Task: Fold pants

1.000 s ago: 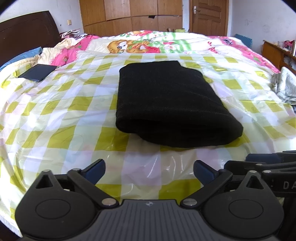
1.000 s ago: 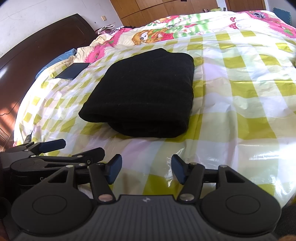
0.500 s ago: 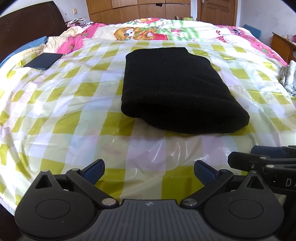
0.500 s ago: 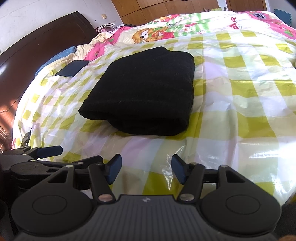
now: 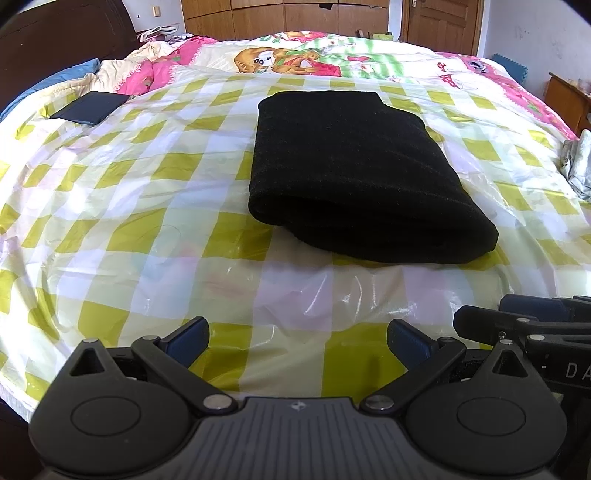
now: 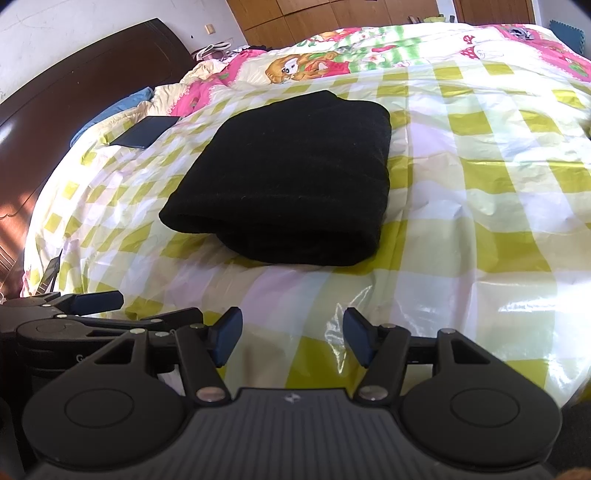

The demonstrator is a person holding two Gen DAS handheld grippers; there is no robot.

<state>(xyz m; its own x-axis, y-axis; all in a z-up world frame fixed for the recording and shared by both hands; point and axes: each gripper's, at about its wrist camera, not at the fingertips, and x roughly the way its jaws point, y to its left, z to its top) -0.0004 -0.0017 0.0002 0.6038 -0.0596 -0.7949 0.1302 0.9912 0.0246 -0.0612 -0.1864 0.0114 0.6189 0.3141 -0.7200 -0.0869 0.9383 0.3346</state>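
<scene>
A: Report the near field first.

B: Left gripper (image 5: 298, 338): jaws spread wide, nothing between the blue pads (image 5: 188, 339). Right gripper (image 6: 293, 338): jaws parted, also holding nothing. Both hang over the near edge of the bed, side by side; each shows at the margin of the other's view.

A: Surface under them?

B: A glossy checked plastic sheet (image 5: 147, 206), yellow-green and white, wrinkled just ahead of the fingers. Between the fingertips and the garment there is a bare strip of sheet.

A: Position of the pants?

B: The black pants (image 5: 351, 177) lie folded into a thick rectangle near the middle of the sheet, apart from both grippers. The rounded fold faces the grippers; the layered edge shows at the near left corner. Bare sheet surrounds the bundle on all sides.

A: Farther back?

B: A dark flat notebook-like item (image 5: 90, 108) lies far left on the sheet, well apart from the pants. Beyond it are a pink cartoon quilt (image 5: 295, 59), a dark headboard (image 6: 74, 96) and wooden wardrobe doors (image 5: 295, 14).

A: Differences between views?

B: The left wrist view alone shows a door (image 5: 439, 22), a wooden side cabinet (image 5: 569, 99) and a grey cloth (image 5: 580, 166) at the right edge. The right wrist view shows the long run of the headboard and a wide bare stretch of sheet right of the pants (image 6: 291, 173).
</scene>
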